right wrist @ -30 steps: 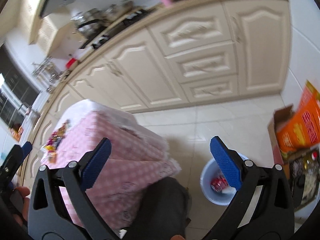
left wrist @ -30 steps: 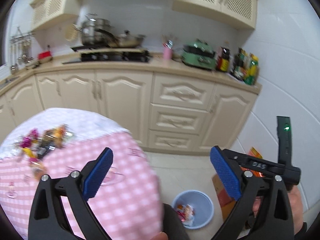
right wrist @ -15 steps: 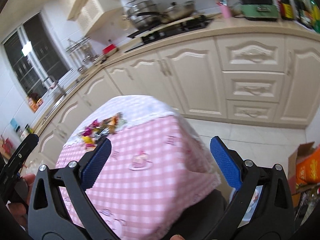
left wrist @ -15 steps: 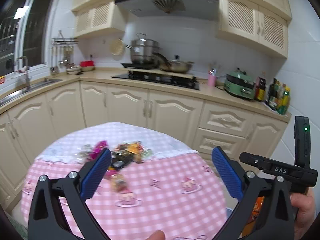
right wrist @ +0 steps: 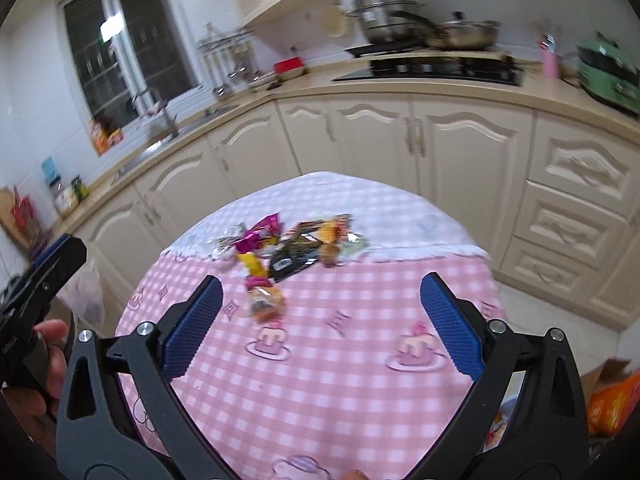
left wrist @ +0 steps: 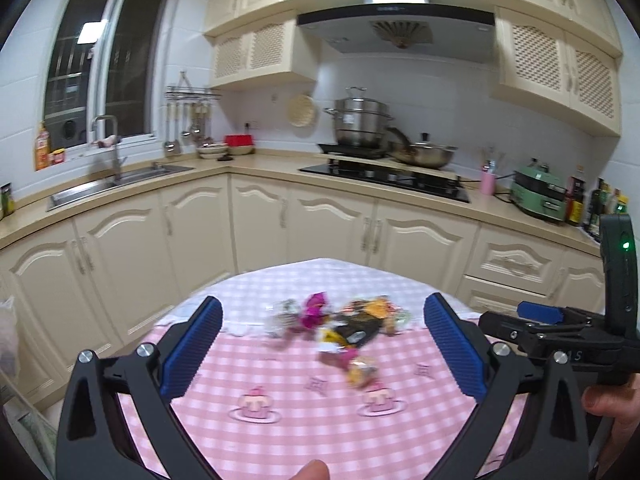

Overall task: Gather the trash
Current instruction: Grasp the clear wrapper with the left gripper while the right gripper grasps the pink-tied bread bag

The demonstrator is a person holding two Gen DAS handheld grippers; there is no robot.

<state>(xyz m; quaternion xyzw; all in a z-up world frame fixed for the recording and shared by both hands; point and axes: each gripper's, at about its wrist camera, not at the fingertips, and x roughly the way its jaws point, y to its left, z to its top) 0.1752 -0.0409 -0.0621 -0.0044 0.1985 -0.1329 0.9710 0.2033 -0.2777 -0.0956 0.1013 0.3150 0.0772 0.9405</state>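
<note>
As seen from the left wrist, the left gripper [left wrist: 322, 344] hangs above the round table [left wrist: 280, 380] with its jaws wide apart and empty. Candy wrappers [left wrist: 340, 324] lie heaped near the table's far edge, on the pink checked cloth. The right gripper [left wrist: 538, 314] shows at the right edge. From the right wrist, the right gripper [right wrist: 320, 320] is likewise spread and empty; the wrappers [right wrist: 288, 248] lie ahead of its fingertips, apart from them.

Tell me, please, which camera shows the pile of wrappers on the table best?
The right wrist view: the wrappers sit nearer and more from above, so single pieces separate. The left wrist view shows the same pile flatter and blurred.
</note>
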